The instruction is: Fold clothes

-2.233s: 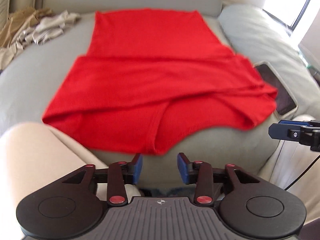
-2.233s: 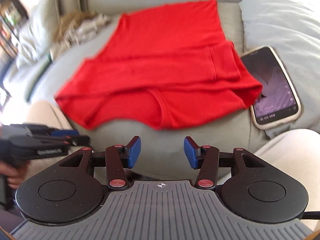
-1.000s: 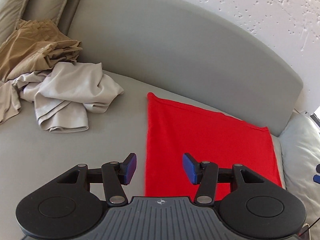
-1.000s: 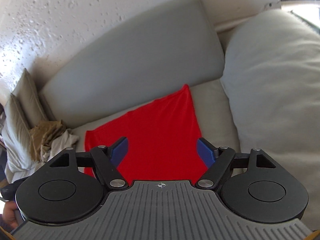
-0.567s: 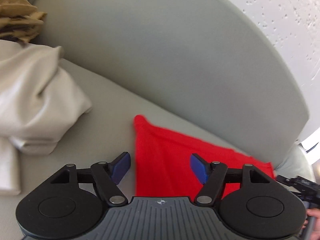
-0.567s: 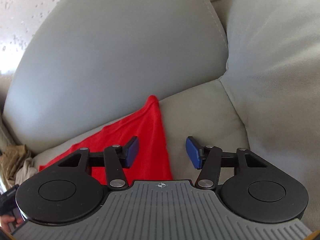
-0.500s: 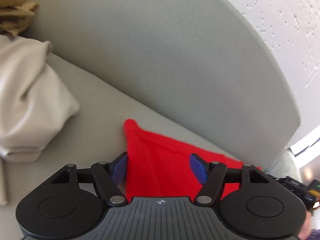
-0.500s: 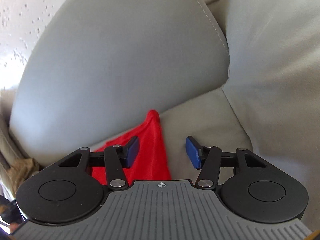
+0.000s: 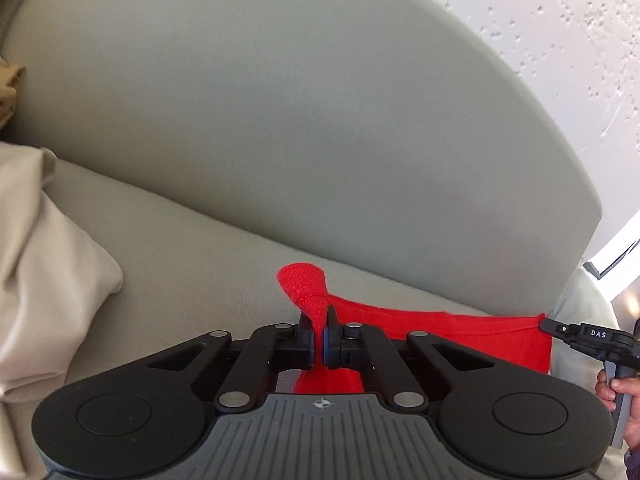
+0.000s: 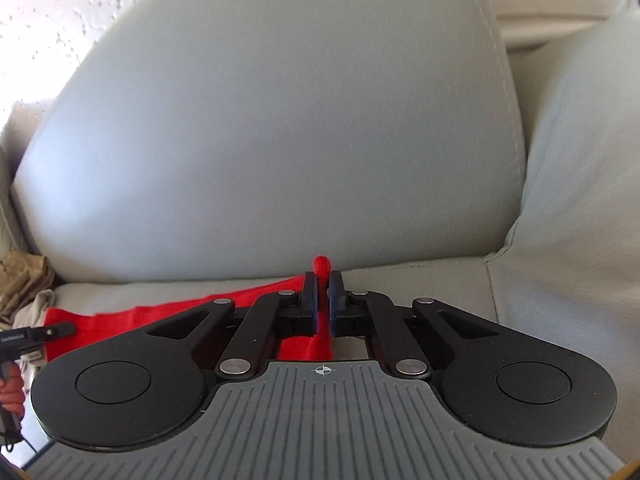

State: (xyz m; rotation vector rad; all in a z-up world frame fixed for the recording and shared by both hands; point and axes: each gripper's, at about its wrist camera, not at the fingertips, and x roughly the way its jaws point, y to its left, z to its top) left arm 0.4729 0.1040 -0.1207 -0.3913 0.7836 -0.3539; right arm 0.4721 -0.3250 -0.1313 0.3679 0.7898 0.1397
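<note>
The left gripper [image 9: 319, 326] has its jaws clamped on one far corner of the red garment [image 9: 460, 336], a tuft poking above them at lower centre; the right gripper [image 10: 322, 295] pinches the opposite corner likewise; the hem stretches between them along the grey sofa [image 9: 200, 248] seat, beige clothes [image 9: 44, 288] at left.

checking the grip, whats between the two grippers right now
A taut edge of the red garment spans from left gripper to right gripper, seen in the left wrist view.
</note>
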